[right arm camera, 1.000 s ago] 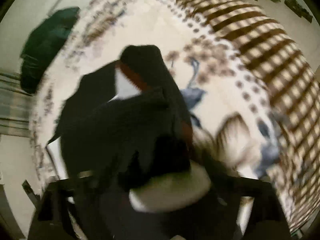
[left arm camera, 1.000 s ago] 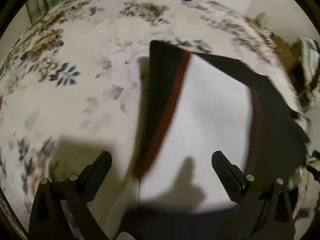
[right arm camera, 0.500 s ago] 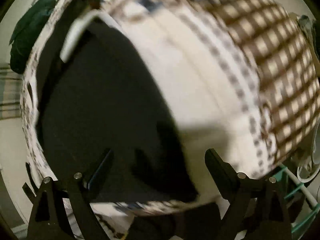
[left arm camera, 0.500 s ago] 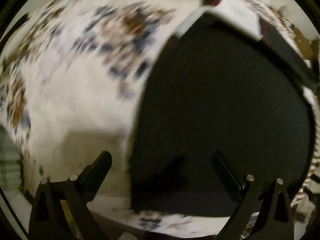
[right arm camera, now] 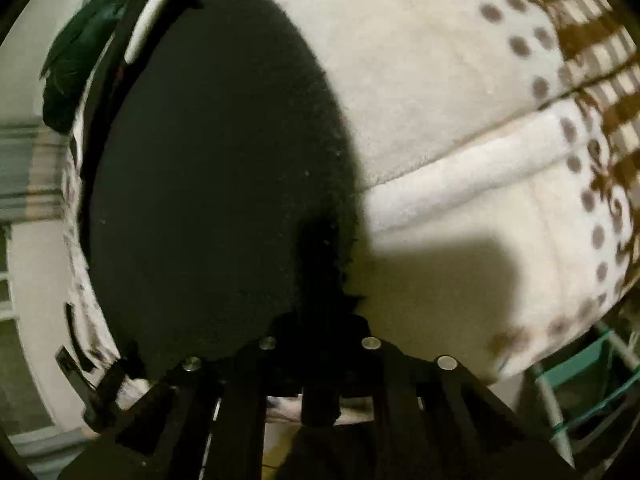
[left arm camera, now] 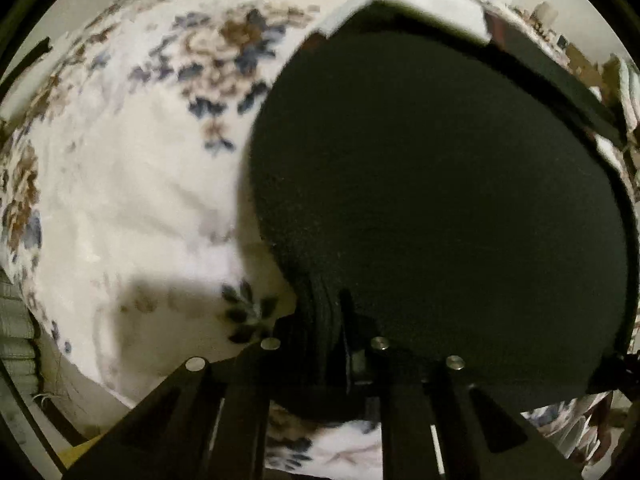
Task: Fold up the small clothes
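A black garment [left arm camera: 440, 200] lies spread on a floral blanket [left arm camera: 140, 180]; white and dark red parts of it show at its far edge. My left gripper [left arm camera: 326, 320] is shut on the garment's near left corner. In the right wrist view the same black garment [right arm camera: 208, 168] fills the left half. My right gripper [right arm camera: 320, 316] is shut on its near right corner.
The blanket's dotted and checked border [right arm camera: 580, 60] runs at the right, with a fold ridge [right arm camera: 460, 168] beside the garment. A dark green cloth [right arm camera: 76, 60] lies at the far left. A green wire rack [right arm camera: 580, 380] stands at the lower right, beyond the blanket's edge.
Both grippers were open half a second ago and have closed on the garment's near corners. A second ago the garment's white side showed; its black side now faces up.
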A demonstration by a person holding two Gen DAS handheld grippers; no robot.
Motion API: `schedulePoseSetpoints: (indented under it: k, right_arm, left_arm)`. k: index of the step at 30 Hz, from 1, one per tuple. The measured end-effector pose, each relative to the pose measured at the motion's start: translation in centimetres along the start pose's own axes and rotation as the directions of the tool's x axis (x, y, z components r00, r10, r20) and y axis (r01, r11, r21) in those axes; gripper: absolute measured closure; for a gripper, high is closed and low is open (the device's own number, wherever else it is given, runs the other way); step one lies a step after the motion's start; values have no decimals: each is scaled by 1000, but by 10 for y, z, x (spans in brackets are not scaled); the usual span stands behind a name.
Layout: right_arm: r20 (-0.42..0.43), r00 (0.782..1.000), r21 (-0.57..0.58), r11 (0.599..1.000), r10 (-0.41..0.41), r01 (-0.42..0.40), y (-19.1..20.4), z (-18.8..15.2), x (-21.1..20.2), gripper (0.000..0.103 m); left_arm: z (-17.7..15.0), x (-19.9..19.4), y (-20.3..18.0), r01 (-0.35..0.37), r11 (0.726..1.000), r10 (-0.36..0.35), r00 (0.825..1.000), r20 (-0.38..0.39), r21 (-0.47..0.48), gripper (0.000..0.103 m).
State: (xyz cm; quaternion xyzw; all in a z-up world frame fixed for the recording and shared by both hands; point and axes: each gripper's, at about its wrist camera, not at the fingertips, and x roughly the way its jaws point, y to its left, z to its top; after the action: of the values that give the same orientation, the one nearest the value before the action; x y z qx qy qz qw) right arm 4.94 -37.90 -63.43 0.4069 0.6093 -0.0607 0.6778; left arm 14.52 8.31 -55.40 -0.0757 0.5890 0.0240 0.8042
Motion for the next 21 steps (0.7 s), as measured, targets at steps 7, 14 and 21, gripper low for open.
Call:
schedulePoseSetpoints:
  k: [7, 14, 21]
  right_arm:
    - [79, 984, 33, 986, 161, -164, 15, 3, -88, 94]
    - [180, 954, -85, 970, 241, -229, 76, 50, -177, 94]
    - [275, 936, -152, 972, 218, -181, 174, 161, -196, 94]
  left_arm:
    - [35, -84, 13, 138, 987, -126, 983, 130, -87, 95]
    - [124, -160, 0, 325, 938, -279, 915, 292, -123, 95]
    - [260, -146, -40, 404, 910, -352, 871, 342, -90, 95]
